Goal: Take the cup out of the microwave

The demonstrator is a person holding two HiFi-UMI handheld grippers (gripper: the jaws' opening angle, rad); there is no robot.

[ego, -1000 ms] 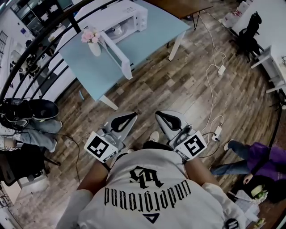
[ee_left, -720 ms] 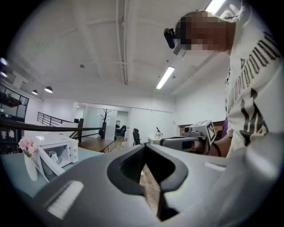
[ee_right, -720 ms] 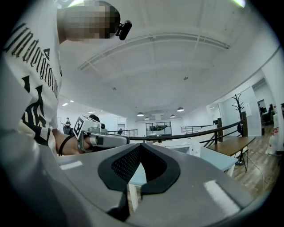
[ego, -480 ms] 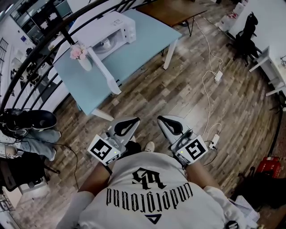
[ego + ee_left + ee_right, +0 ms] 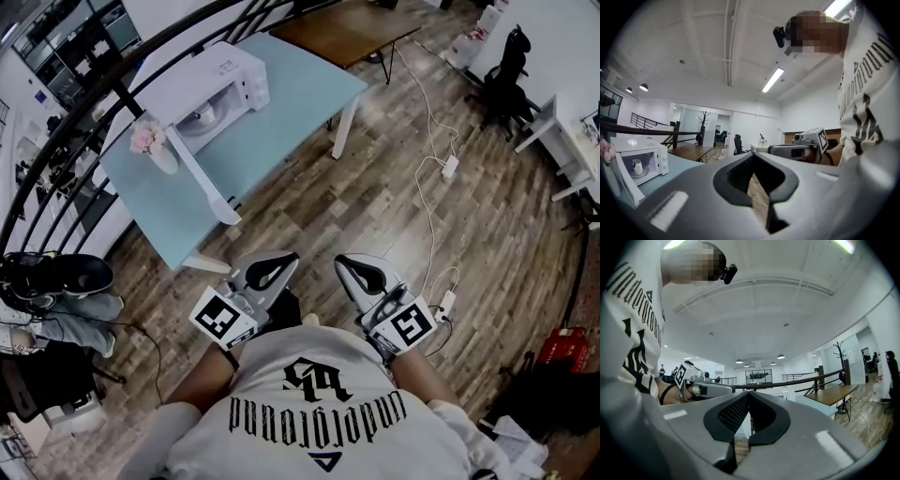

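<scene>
The white microwave (image 5: pixel 202 84) stands on a light blue table (image 5: pixel 291 98) far ahead of me, its door (image 5: pixel 202 173) swung open. In the left gripper view the microwave (image 5: pixel 640 161) is at the left edge with a small white cup (image 5: pixel 637 166) inside it. In the head view something pale shows in the cavity, too small to tell. My left gripper (image 5: pixel 286 255) and right gripper (image 5: pixel 342 262) are held side by side close to my body over the wooden floor, both shut and empty, well short of the table. Each gripper view shows its own shut jaws, left gripper (image 5: pixel 752 157) and right gripper (image 5: pixel 748 394).
A vase of pink flowers (image 5: pixel 150 142) stands on the table beside the open door. A black railing (image 5: pixel 84 112) runs behind the table. Cables and a power strip (image 5: pixel 450 167) lie on the floor at right. A brown table (image 5: pixel 347 28) and an office chair (image 5: pixel 506 75) stand farther back.
The table and microwave have shifted left and down in the head view. The person in purple at lower right has left view. Both grippers stayed shut before my body.
</scene>
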